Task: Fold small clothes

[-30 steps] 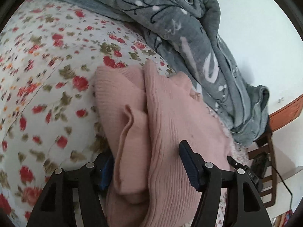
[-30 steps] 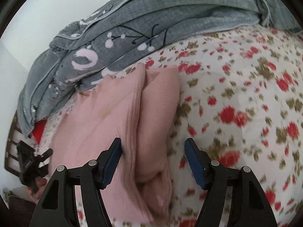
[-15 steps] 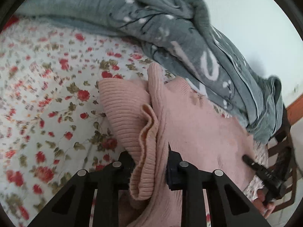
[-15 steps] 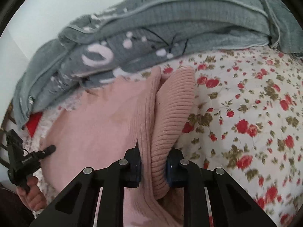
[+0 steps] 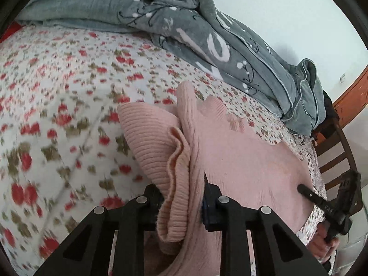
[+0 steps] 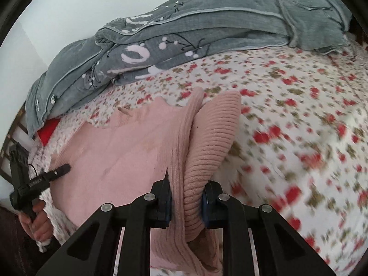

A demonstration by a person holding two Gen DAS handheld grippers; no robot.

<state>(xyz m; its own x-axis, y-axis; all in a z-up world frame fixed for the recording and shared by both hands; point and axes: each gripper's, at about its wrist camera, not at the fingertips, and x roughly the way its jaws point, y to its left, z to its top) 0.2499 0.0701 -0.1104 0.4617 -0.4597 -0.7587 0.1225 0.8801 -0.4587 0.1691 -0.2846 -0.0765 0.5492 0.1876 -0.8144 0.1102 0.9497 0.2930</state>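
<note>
The pink ribbed sweater (image 5: pixel 241 161) lies spread near the edge of the floral bedsheet (image 5: pixel 57 92), short of the grey quilt (image 5: pixel 184 30) heaped along the far side. The left gripper (image 5: pixel 184 204) and the right gripper (image 6: pixel 186 203) each pinch a bunched ridge of knit, probably so that the layers lift together for a fold.
</note>
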